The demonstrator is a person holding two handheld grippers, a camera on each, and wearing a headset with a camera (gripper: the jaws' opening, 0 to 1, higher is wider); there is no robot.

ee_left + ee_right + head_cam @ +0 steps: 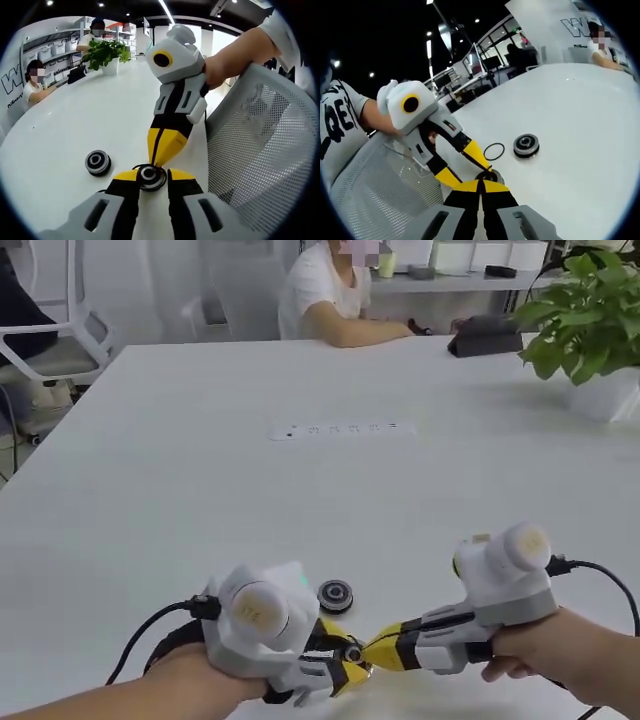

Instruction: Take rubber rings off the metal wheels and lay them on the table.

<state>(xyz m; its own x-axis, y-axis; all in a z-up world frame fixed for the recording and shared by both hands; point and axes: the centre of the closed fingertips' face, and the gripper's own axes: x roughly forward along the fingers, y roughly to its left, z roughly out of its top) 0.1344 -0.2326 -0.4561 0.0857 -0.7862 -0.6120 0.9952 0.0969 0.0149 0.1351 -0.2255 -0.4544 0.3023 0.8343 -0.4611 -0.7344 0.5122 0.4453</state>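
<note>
Left tongs [152, 176] clamp a metal wheel [151, 178] at the bench's [200, 440] near edge. The right tongs [159, 161], pressed together, pinch its rubber ring [139, 170]. Peeling looks to be under way; next, pull the ring clear and lay it beside the loose ring [494, 151].

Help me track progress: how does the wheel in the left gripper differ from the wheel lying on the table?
The held wheel is clamped between the left gripper's jaws, with the right gripper's closed tips against it. The free wheel lies flat on the table, touched by neither gripper. A thin black loop stands out from the held wheel's edge, while the free wheel's dark outer band sits snug. Both are small, round, silver-and-black wheels.
</note>
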